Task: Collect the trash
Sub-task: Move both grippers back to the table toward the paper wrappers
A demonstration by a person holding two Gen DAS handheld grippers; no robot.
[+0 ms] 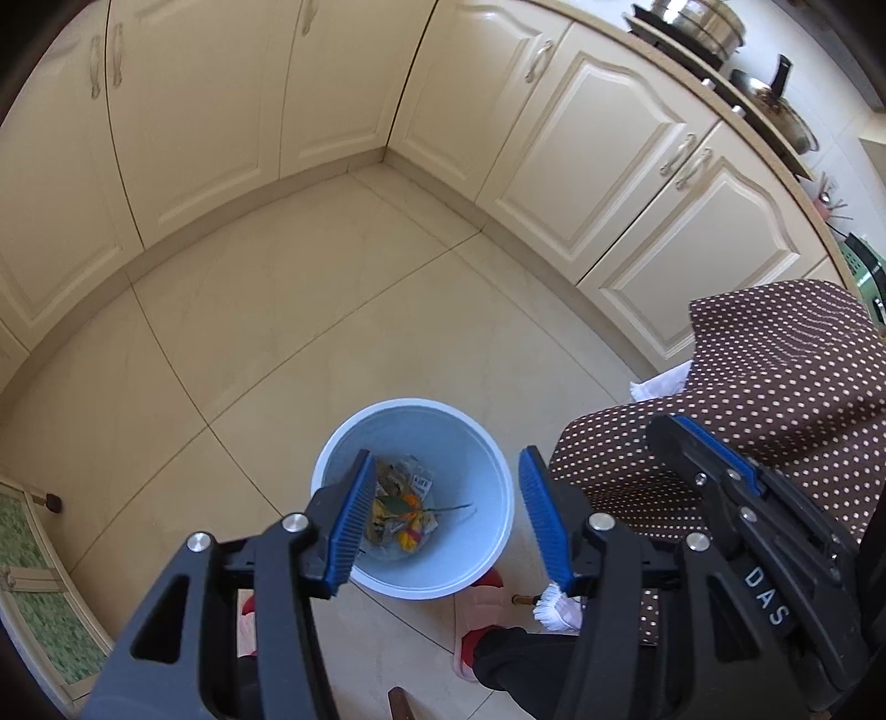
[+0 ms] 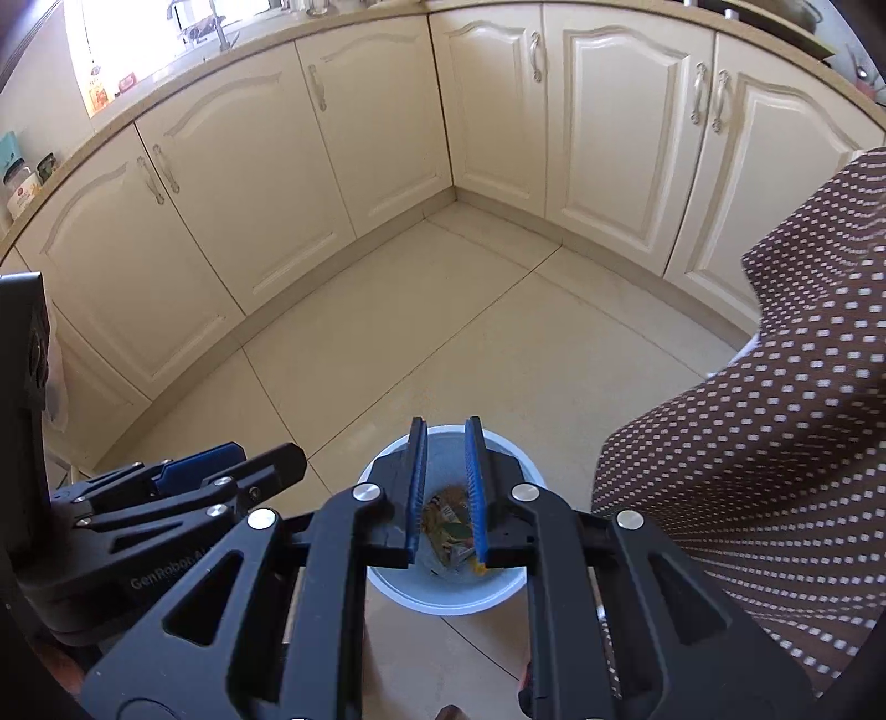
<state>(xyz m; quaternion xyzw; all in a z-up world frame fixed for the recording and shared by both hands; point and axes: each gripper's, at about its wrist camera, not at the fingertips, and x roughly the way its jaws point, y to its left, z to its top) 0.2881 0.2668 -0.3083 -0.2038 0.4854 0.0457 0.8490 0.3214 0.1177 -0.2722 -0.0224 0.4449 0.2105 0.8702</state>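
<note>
A: You've got cream cabinet doors (image 2: pixel 382 127) wrapping the corner, metal handles (image 2: pixel 709 99) on them, beige tiled floor (image 1: pixel 310 332) below.

B: Your right side?

A: Brown polka-dot cloth (image 1: pixel 775 376) draped there, white fringe (image 1: pixel 554 603) under its edge. Steel pots (image 1: pixel 703 22) on the stove, a lidded pan (image 1: pixel 781 105) next to them.

B: Counter on your other view?

A: Jars (image 2: pixel 22 183) at the left end, faucet (image 2: pixel 219 25) by the bright window. Green glass-panel door (image 1: pixel 33 559) low on the left, and red-and-pink slippers (image 1: pixel 487 603) on the floor.

Pale blue bin (image 1: pixel 487 471), brown white-dotted cloth (image 1: pixel 775 376), cream cabinets (image 1: pixel 609 155)
</note>
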